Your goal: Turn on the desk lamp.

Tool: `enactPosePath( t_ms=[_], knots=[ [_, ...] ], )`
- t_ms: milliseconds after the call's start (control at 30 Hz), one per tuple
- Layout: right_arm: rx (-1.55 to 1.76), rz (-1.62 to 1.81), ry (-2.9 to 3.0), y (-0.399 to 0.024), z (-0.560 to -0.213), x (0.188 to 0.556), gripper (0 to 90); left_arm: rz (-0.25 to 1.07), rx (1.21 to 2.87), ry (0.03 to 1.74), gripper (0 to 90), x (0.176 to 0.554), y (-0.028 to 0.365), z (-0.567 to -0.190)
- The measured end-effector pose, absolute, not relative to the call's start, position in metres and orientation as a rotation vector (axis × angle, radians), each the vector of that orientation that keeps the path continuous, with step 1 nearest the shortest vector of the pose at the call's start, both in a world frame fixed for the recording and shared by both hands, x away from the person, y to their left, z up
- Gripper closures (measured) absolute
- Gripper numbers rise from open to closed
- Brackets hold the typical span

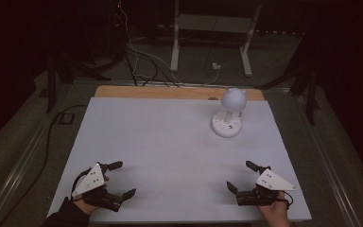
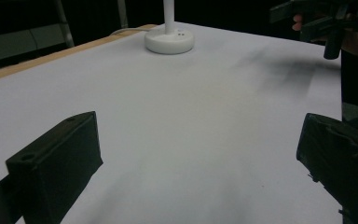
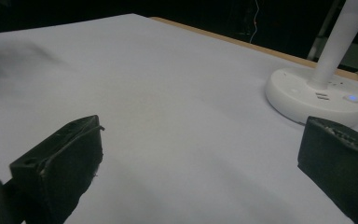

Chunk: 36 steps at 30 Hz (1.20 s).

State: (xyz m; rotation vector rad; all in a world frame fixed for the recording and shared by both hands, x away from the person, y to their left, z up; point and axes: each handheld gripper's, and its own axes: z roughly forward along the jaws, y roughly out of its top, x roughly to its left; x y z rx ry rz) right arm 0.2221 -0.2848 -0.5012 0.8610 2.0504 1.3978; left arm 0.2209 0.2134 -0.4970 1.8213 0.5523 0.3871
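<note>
A white tabletop (image 1: 170,156) lies in a dim room, with a strip of bare wood along its far edge. The left gripper (image 1: 122,178) rests at the near left corner, held by a hand in a dark sleeve, its two black jaws spread wide apart with nothing between them. The right gripper (image 1: 241,176) sits at the near right corner in the other hand (image 1: 275,213), its jaws likewise wide apart and empty. A white desk lamp (image 1: 228,113) stands toward the far right of the tabletop, its round base flat on the surface, a slim stem rising to a rounded head. In the right gripper view a small blue light glows on the lamp's base (image 3: 318,95). Cables trail across the floor beyond the tabletop.
</note>
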Motion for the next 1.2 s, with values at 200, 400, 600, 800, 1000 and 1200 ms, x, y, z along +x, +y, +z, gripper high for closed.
enactPosePath(
  t_ms=[200,400,600,800,1000,1200],
  knots=[
    [0.872,1.370,2.032,-0.288,-0.502,0.224,0.0,0.388,1.825,0.555,0.3,0.222,0.212,-0.497],
    [0.872,1.343,2.035,-0.287,-0.501,0.223,0.0,0.379,1.815,0.570,0.3,0.223,0.213,-0.498],
    [0.874,1.355,2.038,-0.287,-0.500,0.222,0.0,0.381,1.816,0.566,0.3,0.224,0.211,-0.498],
    [0.924,1.360,2.075,-0.284,-0.495,0.223,0.0,0.373,1.819,0.573,0.3,0.224,0.212,-0.498],
    [0.944,1.355,2.082,-0.279,-0.490,0.221,0.0,0.374,1.821,0.573,0.3,0.224,0.212,-0.498],
    [0.965,1.337,2.084,-0.277,-0.481,0.219,0.0,0.377,1.816,0.579,0.3,0.225,0.212,-0.498]
  ],
)
